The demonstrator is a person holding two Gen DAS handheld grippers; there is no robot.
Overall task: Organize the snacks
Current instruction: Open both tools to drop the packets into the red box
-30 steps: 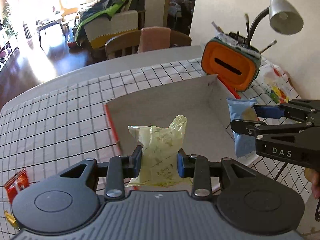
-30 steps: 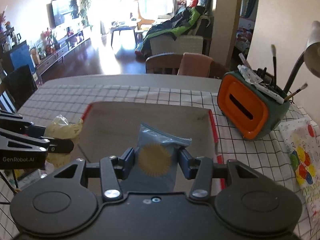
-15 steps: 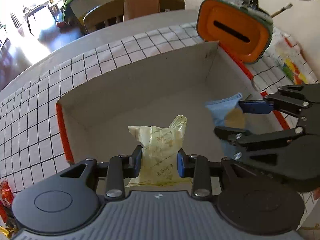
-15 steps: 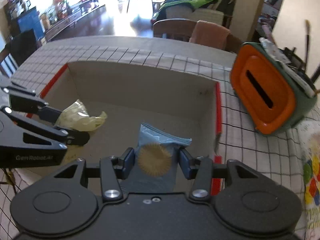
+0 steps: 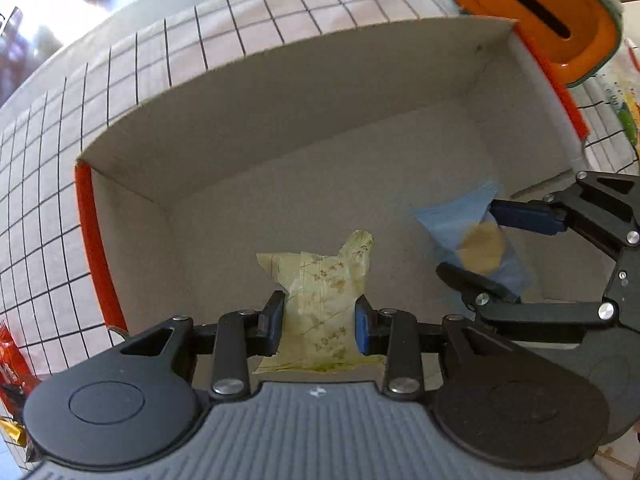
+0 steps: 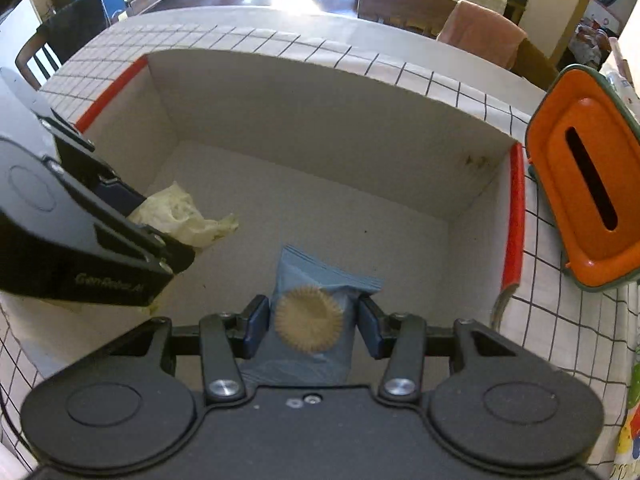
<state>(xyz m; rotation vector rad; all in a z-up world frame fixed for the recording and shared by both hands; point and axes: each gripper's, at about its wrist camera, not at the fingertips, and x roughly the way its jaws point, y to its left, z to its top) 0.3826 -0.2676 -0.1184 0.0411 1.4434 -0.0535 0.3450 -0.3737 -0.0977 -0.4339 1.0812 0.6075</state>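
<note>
My left gripper [image 5: 319,322] is shut on a pale yellow snack packet [image 5: 322,292] and holds it inside an open cardboard box with red edges [image 5: 280,92], near its left front. My right gripper [image 6: 311,322] is shut on a blue snack packet with a round biscuit picture [image 6: 310,320] and holds it inside the same box [image 6: 320,108], toward its front middle. The blue packet [image 5: 476,240] and right gripper [image 5: 480,248] show at the right of the left wrist view. The yellow packet [image 6: 180,216] and left gripper [image 6: 160,232] show at the left of the right wrist view.
The box stands on a checked tablecloth [image 5: 120,80]. An orange tissue holder [image 6: 592,200] stands just right of the box. A red snack packet [image 5: 12,368] lies on the cloth left of the box. A colourful bag [image 6: 632,400] lies at the far right. Chairs [image 6: 440,20] stand behind the table.
Both grippers have moved forward and down from above the box's front edge into the box, each still holding its packet.
</note>
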